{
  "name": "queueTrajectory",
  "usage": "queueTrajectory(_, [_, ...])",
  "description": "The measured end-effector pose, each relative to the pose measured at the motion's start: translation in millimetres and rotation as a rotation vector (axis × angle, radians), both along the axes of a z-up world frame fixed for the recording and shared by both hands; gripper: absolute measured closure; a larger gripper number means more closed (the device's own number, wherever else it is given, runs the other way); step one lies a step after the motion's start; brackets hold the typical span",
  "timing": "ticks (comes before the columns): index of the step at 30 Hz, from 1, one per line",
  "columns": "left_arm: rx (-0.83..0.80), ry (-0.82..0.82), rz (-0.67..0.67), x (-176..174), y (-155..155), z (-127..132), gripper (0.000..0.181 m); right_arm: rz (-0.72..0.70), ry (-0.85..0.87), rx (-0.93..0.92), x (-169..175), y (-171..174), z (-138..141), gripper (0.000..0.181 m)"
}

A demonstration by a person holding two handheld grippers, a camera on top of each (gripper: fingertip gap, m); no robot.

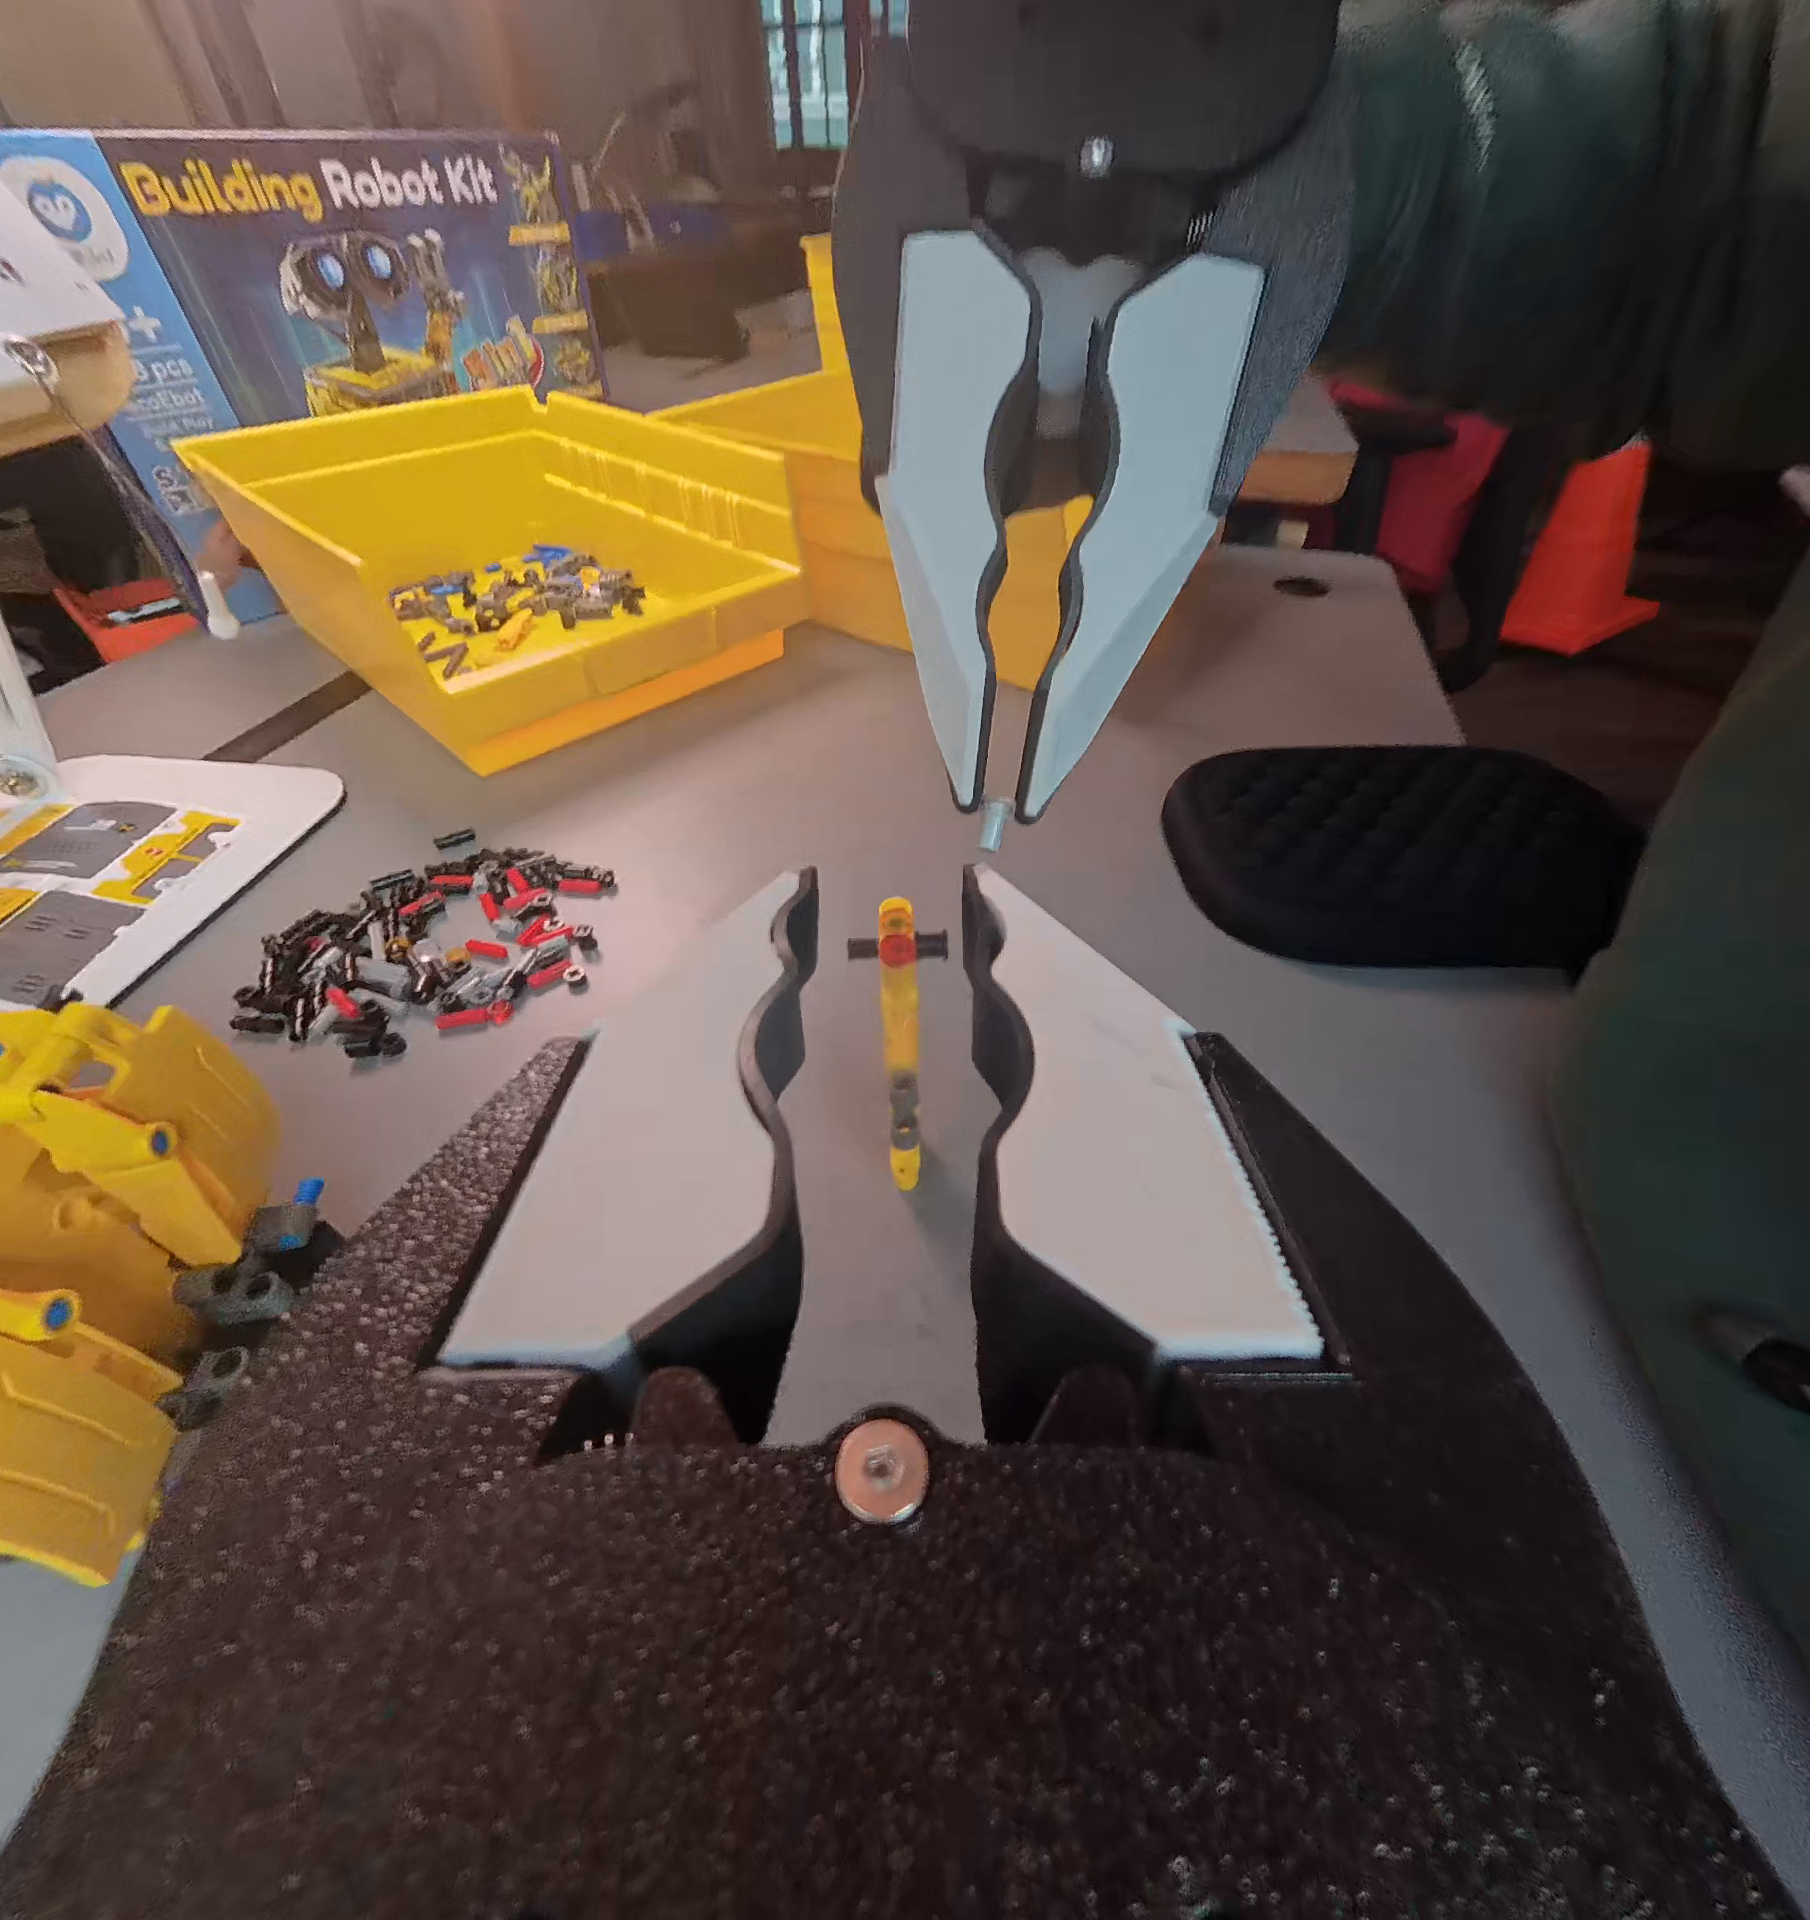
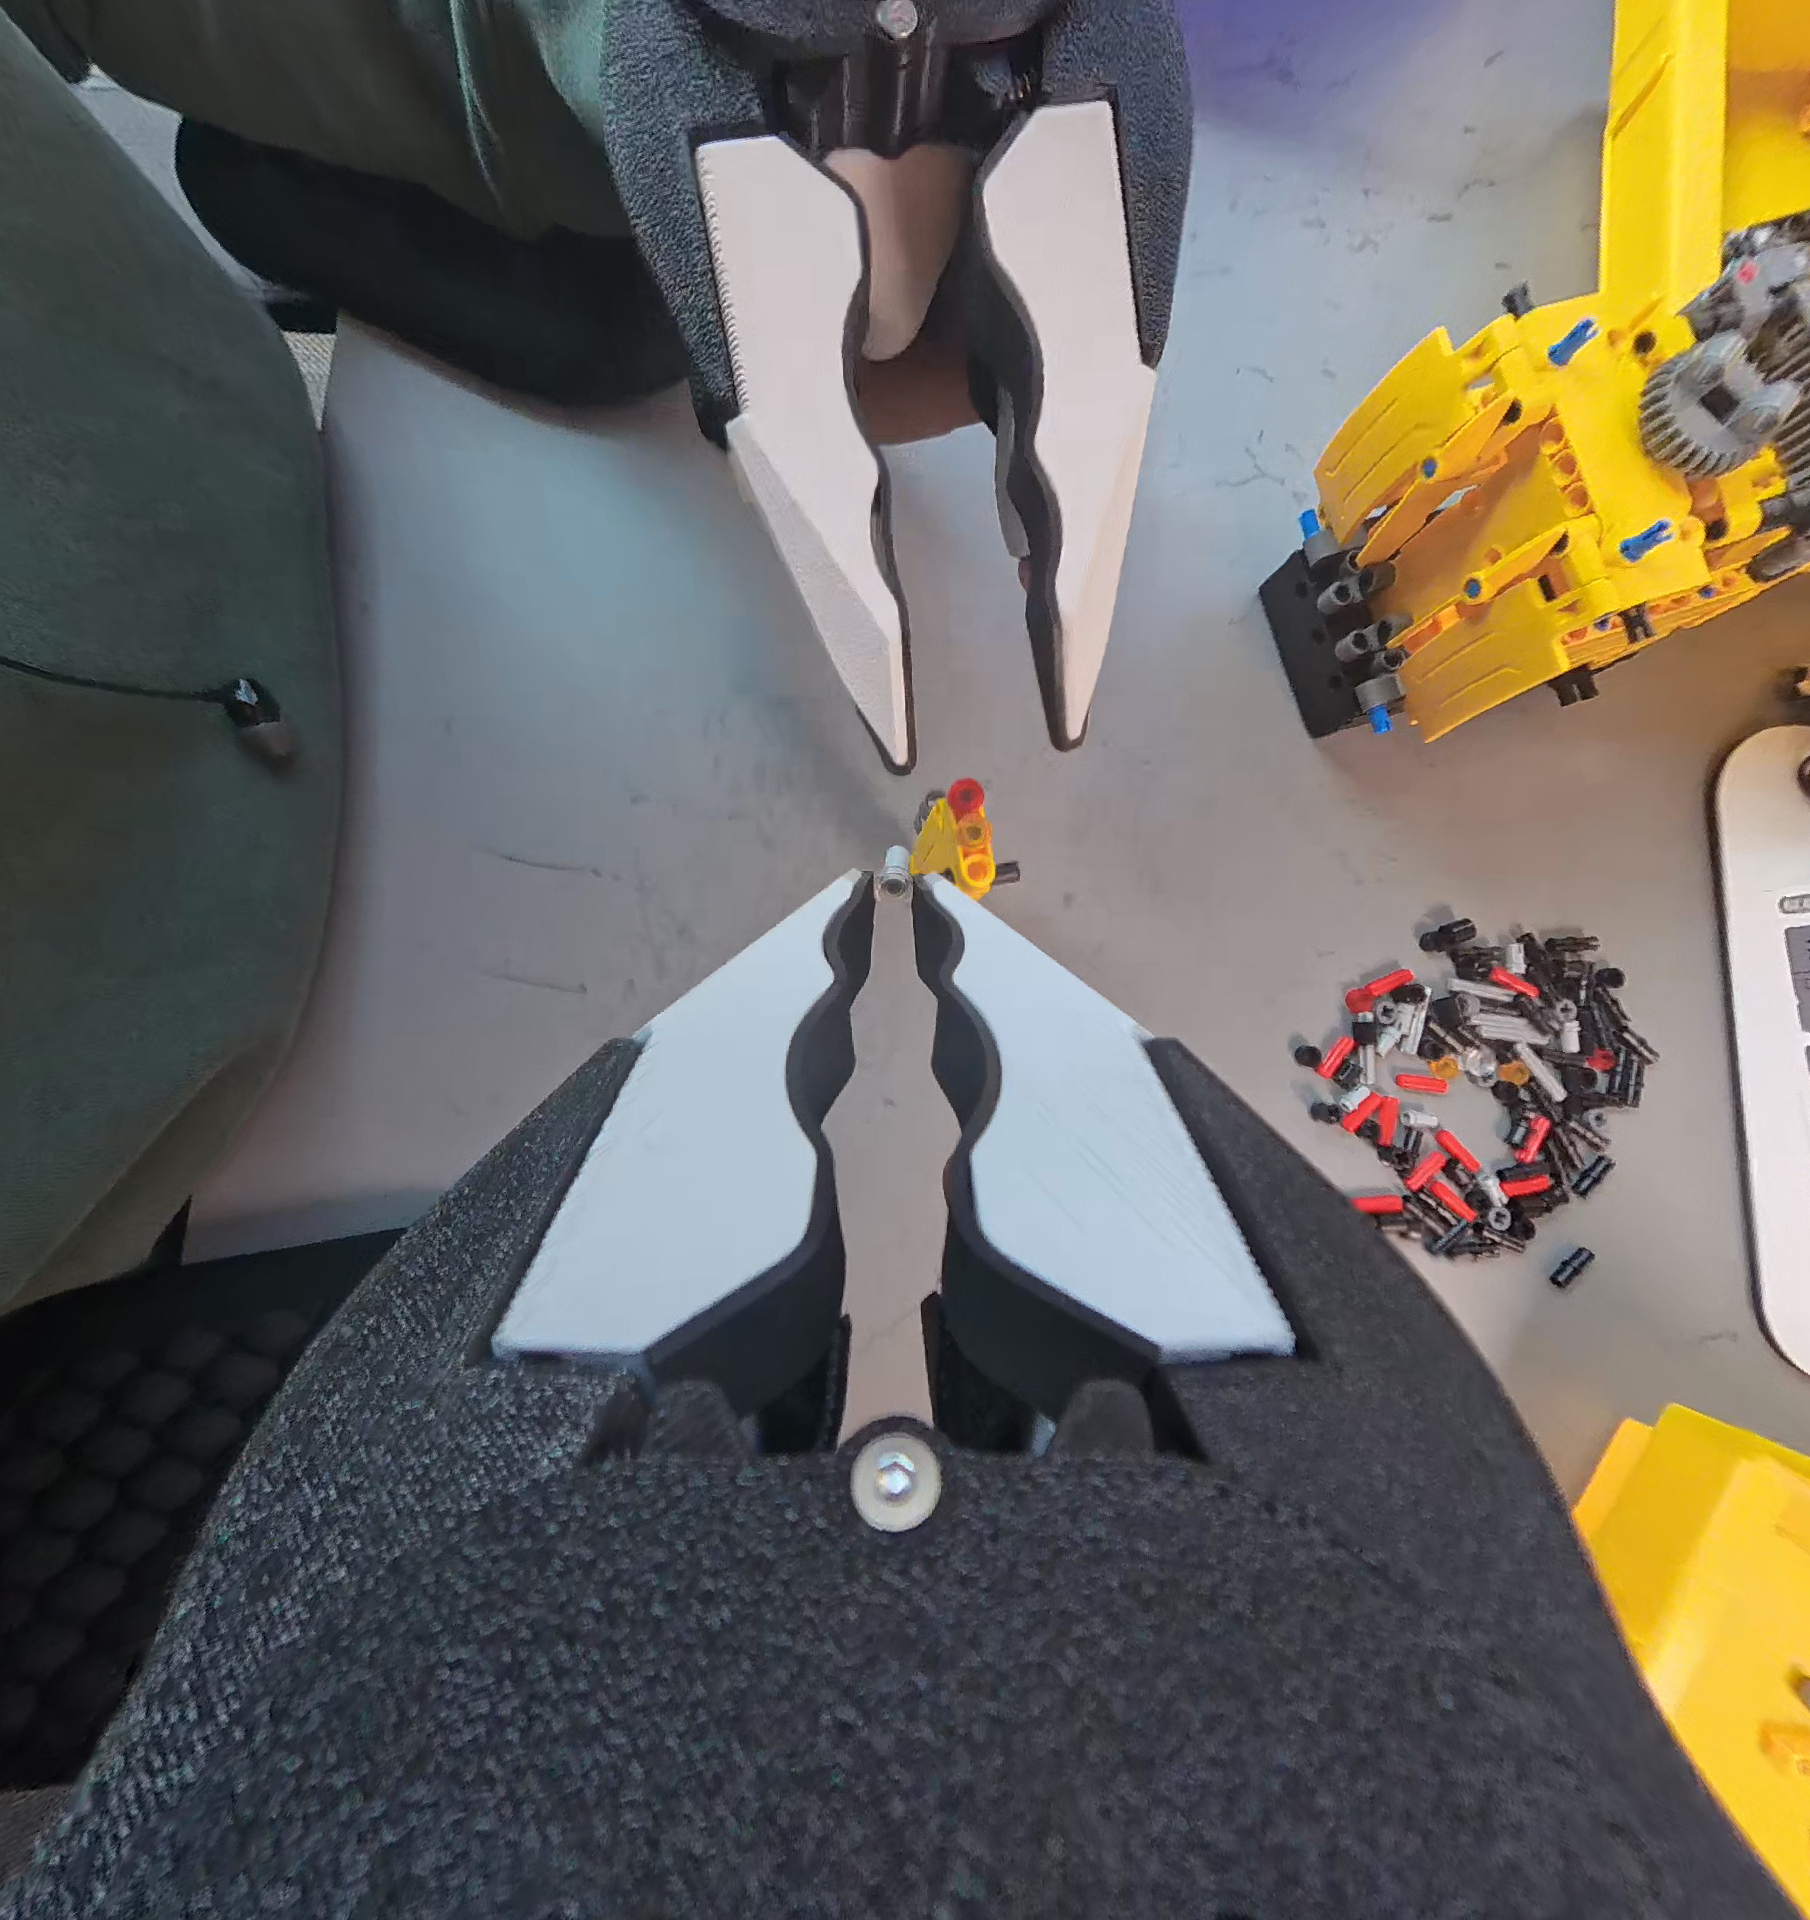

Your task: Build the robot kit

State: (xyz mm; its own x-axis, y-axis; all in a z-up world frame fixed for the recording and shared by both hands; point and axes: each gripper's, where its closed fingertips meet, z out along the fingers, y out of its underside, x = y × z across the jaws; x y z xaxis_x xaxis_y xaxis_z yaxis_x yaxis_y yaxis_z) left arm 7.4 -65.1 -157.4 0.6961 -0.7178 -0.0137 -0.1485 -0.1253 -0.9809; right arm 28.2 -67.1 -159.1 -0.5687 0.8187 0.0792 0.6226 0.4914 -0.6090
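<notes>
two wavy-edged grippers face tip to tip: right gripper (image 2: pixel 893 883) pinches a small grey pin (image 2: pixel 893 878); left gripper (image 1: pixel 888 883), released, straddles a slim yellow beam (image 1: pixel 899 1049) at 12 o'clock.

Bright even light, fisheye edges, blurred background

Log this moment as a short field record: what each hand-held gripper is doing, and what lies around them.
surface: grey table
left hand-held gripper: open, astride the yellow plastic beam with red pin lying on the table
right hand-held gripper: shut on small grey plastic peg
loose parts: heap of black, red and grey plastic connectors
also: yellow plastic bin; yellow brick-built model
</notes>
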Motion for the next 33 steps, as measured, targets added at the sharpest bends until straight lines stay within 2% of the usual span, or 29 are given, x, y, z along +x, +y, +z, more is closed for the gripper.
queueTrajectory(3, [-0.04,-0.194,-0.098,2,-12,24,0.159,0.059,0.12,-0.015,-5,-12,18,0.174])
queueTrajectory(6, [-0.12,-0.365,-0.225,8,-24,36,0.162,0.08,0.194,-0.016,-10,-20,32,0.174])
queueTrajectory(8, [-0.148,-0.421,-0.26,11,-26,39,0.165,0.091,0.217,-0.016,-11,-24,38,0.174])
queueTrajectory(14, [-0.172,-0.449,-0.309,19,-33,42,0.177,0.101,0.254,-0.005,-13,-30,45,0.174])
queueTrajectory(25, [-0.221,-0.591,-0.405,19,-41,53,0.174,0.132,0.31,0.019,-11,-37,50,0.174])
queueTrajectory(33, [-0.237,-0.599,-0.43,20,-44,55,0.178,0.143,0.332,0.009,-11,-41,53,0.174])
